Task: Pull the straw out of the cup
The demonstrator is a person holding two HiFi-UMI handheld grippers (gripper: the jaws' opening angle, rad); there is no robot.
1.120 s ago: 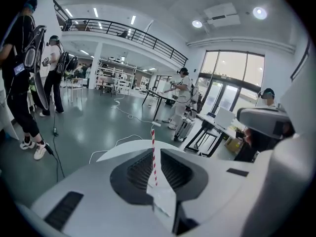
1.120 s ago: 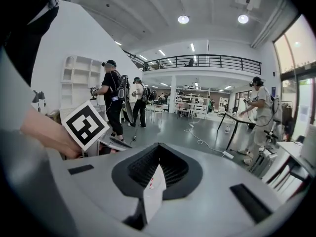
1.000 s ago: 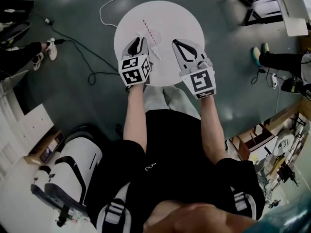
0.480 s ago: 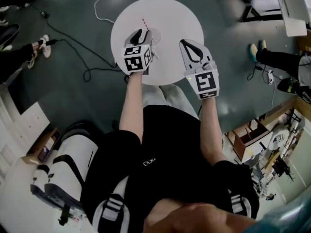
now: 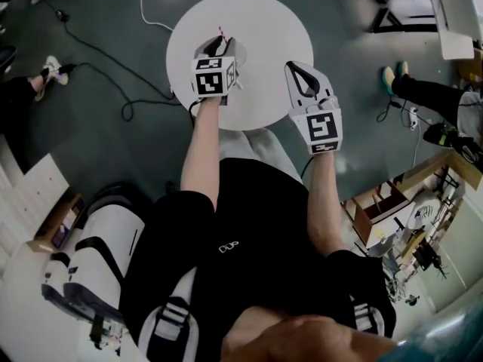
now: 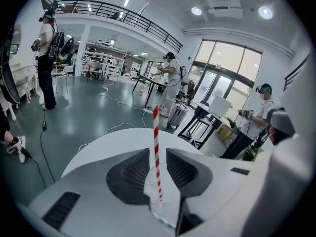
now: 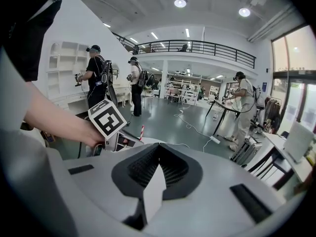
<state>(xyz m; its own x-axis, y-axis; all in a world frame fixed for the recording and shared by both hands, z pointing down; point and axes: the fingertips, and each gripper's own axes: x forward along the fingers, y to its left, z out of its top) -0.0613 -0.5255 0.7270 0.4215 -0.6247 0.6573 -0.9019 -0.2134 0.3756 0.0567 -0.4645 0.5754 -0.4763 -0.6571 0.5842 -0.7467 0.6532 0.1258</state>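
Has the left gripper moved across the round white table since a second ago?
Yes: the left gripper has gone farther in over the round white table, away from its near edge.

One camera sits on the person's head and looks steeply down on the round counter (image 5: 260,21), the left tongs (image 5: 216,45) and the right tongs (image 5: 299,70). Each tongs carries its own camera close behind the jaws, facing low across the counter into the hall. The right one's view also catches the left tongs and the straw (image 7: 142,131).
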